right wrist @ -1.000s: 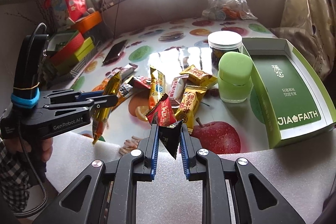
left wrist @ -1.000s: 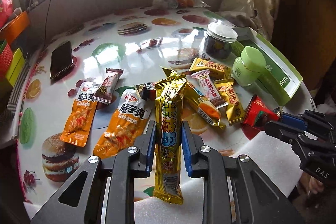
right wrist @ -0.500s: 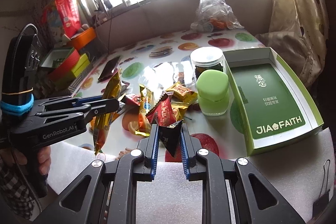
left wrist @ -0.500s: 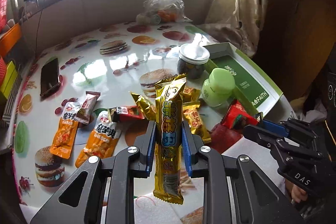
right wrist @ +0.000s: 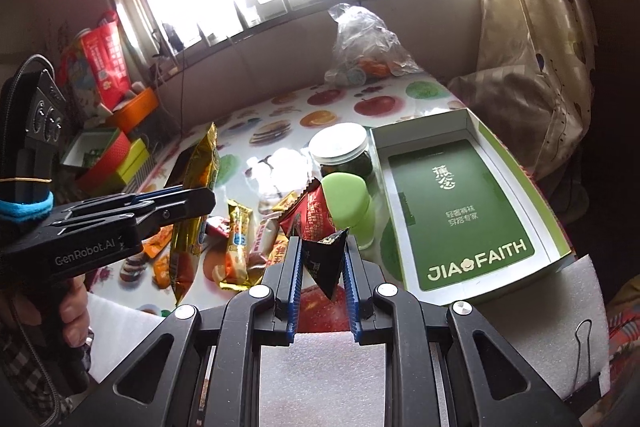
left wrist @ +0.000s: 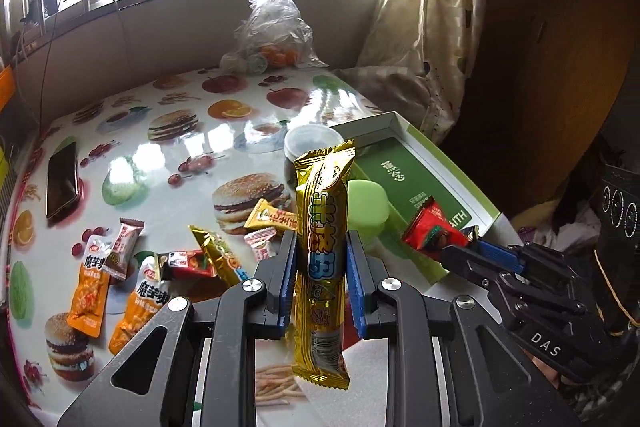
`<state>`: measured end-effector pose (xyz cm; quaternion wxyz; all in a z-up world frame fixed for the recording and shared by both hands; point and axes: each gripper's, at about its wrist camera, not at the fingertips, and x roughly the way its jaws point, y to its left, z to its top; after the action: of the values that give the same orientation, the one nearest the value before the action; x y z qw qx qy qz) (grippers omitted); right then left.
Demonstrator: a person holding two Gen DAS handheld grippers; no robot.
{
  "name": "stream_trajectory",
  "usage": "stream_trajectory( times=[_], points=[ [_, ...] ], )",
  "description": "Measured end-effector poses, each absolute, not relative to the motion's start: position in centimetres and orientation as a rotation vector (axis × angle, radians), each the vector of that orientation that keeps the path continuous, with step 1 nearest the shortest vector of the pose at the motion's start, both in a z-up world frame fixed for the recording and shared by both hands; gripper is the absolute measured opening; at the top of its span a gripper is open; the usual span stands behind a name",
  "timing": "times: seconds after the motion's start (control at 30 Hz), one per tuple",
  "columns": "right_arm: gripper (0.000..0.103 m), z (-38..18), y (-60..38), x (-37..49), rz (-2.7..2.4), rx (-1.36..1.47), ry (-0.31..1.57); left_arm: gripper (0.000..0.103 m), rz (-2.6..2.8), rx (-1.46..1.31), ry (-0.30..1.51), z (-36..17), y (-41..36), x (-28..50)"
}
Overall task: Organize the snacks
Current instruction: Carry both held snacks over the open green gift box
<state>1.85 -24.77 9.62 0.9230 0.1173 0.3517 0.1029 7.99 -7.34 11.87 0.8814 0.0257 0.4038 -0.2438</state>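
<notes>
My left gripper point(left wrist: 322, 247) is shut on a long gold snack bar point(left wrist: 324, 227), held upright above the table. The same gripper point(right wrist: 208, 197) and gold bar point(right wrist: 196, 211) show at the left of the right wrist view. My right gripper point(right wrist: 323, 247) is shut on a small red and black snack packet point(right wrist: 320, 227); that gripper point(left wrist: 472, 247) holds the packet point(left wrist: 432, 229) at the right of the left wrist view. Both hang over the table's near edge. The open green box point(right wrist: 548, 215) lies to the right, its inside bare.
Loose snack packets point(left wrist: 140, 299) lie scattered on the fruit-print table point(left wrist: 120, 131). A light green tub point(right wrist: 348, 203) and a white-lidded jar point(right wrist: 340, 151) stand beside the box. A phone point(left wrist: 62, 179) lies far left, a plastic bag point(left wrist: 272, 35) at the back. White foam point(right wrist: 320, 375) covers the near edge.
Both grippers have risen and drawn back from the snack pile with their packets still held. The table and green box now sit lower and farther off in both views.
</notes>
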Motion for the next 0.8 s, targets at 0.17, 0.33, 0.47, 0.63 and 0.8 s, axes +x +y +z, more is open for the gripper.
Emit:
stream_trajectory(
  times=[0.17, 0.33, 0.47, 0.63, 0.8],
  points=[
    [0.018, 10.0, -26.5, 2.1, 0.175, 0.250, 0.711, 0.024, -0.541, 0.040, 0.838, 12.4, -9.0, 8.8],
    [0.018, 10.2, -28.2, 2.7, 0.136, 0.268, 0.701, 0.024, -0.576, 0.008, 0.846, 12.9, -10.4, 9.7],
    [0.018, 10.5, -30.0, 3.2, 0.097, 0.292, 0.689, 0.024, -0.612, -0.012, 0.854, 13.3, -11.8, 10.3],
    [0.018, 10.4, -31.8, 3.8, 0.052, 0.301, 0.688, 0.024, -0.645, -0.033, 0.863, 13.4, -13.4, 11.1],
    [0.018, 9.3, -33.2, 4.6, 0.018, 0.304, 0.709, 0.024, -0.665, -0.062, 0.902, 12.7, -15.2, 12.4]
  ],
)
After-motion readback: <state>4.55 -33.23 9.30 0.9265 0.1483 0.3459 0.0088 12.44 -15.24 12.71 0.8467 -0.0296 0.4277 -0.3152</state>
